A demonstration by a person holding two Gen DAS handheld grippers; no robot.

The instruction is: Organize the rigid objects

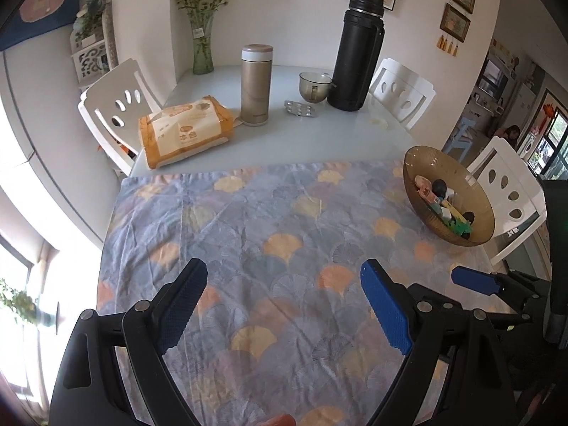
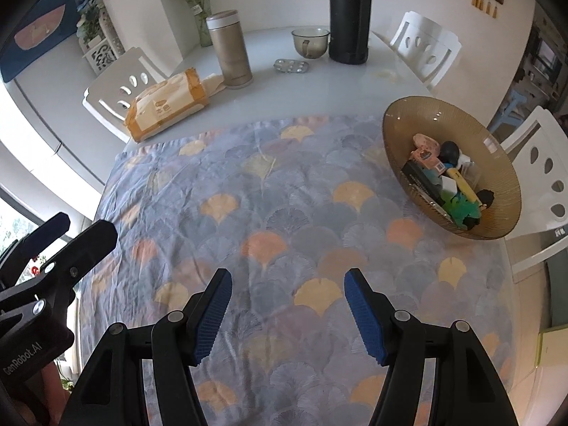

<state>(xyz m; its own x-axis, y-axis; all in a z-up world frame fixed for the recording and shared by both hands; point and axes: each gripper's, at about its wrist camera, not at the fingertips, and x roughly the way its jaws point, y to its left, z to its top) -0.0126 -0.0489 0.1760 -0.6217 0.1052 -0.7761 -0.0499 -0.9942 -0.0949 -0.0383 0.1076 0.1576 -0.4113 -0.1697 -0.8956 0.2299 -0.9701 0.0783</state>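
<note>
Dining corner, white walls, white chairs around a pale table (image 1: 355, 135); near half covered by a fan-patterned cloth (image 1: 269, 234) in blue, grey and orange.

Far end of table, off the cloth: tall black flask (image 1: 358, 53), beige thermos (image 1: 255, 85), small glass cup (image 1: 314, 87), blister pack (image 1: 301, 109), tissue pack (image 1: 186, 131) at far left, vase of flowers (image 1: 203, 44) in the corner.

Task items: small rigid toys and blocks (image 2: 447, 184) all lie piled in the amber glass bowl (image 2: 401, 120) at the right edge of the cloth. No loose pieces visible on the cloth itself.

Tools: left gripper (image 1: 284, 305) jaws wide apart, nothing between them, over bare cloth near the front. Right gripper (image 2: 287, 312) jaws apart, somewhat narrower, also empty, over cloth. The two sit side by side, each visible at the edge of the other's view.

Judgement: collection into the bowl looks complete, or the bowl is the source for a next sort; cannot tell which.

For any reach into the bowl:
- use the right gripper, nearer side
- come in from above, clear of the rim
- pick the topmost piece; pile is tangled
- glass bowl may slide on cloth; steady it with the left one if needed
</note>
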